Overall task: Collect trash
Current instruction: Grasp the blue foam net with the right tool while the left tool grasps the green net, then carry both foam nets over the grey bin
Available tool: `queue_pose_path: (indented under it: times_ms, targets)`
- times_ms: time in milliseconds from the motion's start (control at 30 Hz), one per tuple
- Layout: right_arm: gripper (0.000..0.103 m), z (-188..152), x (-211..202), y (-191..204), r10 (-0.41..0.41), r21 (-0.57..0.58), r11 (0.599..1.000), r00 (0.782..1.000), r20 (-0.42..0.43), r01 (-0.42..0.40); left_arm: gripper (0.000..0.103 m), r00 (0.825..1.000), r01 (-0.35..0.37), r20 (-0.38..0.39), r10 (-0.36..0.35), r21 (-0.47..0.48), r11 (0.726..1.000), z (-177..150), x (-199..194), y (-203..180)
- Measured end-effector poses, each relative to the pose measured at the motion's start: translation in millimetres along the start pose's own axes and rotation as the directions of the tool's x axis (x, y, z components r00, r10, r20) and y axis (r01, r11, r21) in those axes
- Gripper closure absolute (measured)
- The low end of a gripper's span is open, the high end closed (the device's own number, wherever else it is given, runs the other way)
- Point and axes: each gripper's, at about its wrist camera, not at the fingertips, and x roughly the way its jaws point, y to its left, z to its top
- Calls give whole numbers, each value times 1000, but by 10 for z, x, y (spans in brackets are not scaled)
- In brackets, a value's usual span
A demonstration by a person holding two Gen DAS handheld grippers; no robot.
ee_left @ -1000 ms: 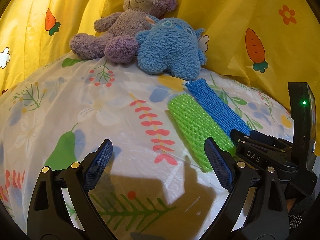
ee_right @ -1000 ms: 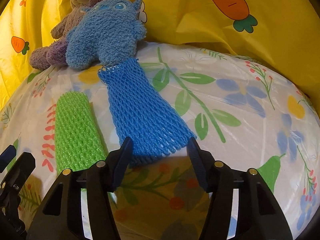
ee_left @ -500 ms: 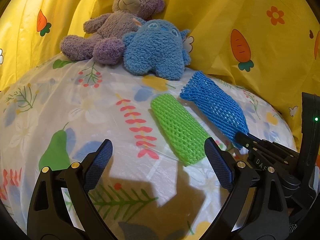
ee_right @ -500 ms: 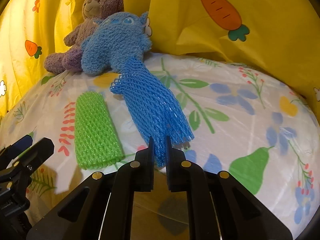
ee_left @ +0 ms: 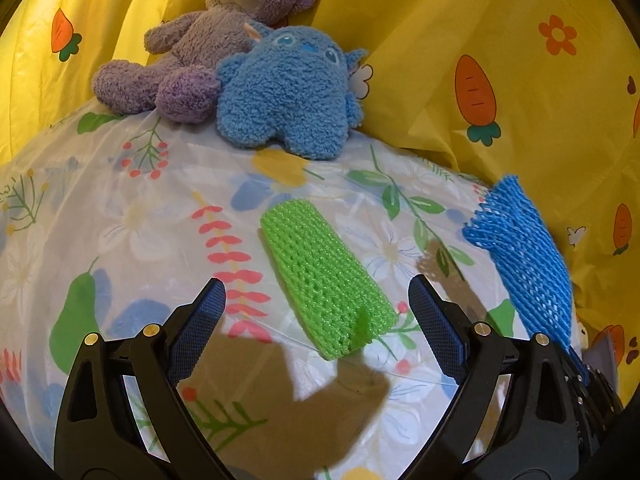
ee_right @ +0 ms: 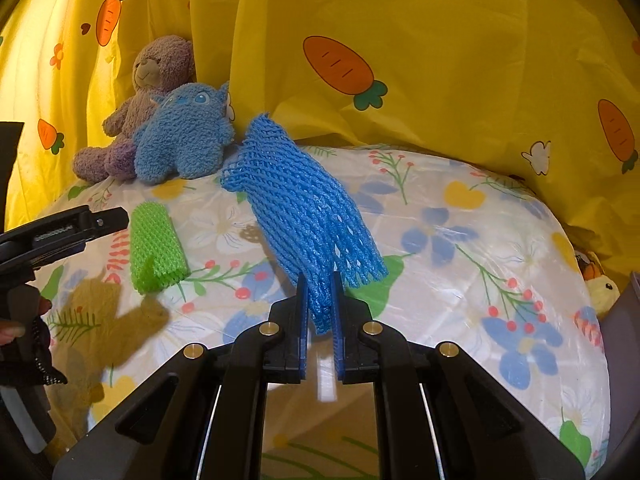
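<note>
the right claw (ee_right: 320, 304) was clamped on the blue foam net's (ee_right: 304, 208) frayed end; the springy mesh could slip free; the left claw (ee_left: 316, 316) stood apart above the green net (ee_left: 324, 280).

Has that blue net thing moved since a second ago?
Yes. The blue net lay flat beside the green net; now the right gripper, shut on its near end, holds it lifted off the tablecloth, rightward from the green one.
</note>
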Motion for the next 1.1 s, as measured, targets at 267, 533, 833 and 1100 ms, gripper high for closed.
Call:
queue_pose_path:
  times_ms: [267, 533, 833, 1100]
  targets:
    - [91, -154, -78, -216, -26, 66, 997, 1000, -16, 27, 38, 993, 20, -118, -16, 29, 999, -107, 423, -79]
    - [91, -251, -75, -246, -30, 78, 996, 999, -30, 32, 80, 993, 64, -100, -56, 77, 995, -188, 440, -157]
    - [91, -298, -236, -219, -35, 72, 997, 999, -7, 36, 91, 981, 195, -36, -192, 112, 974, -274, 96, -295]
    - [91, -390, -582, -269, -66, 95, 993, 997, 28, 63, 91, 970, 235, 22, -243, 181, 955, -513, -375, -514]
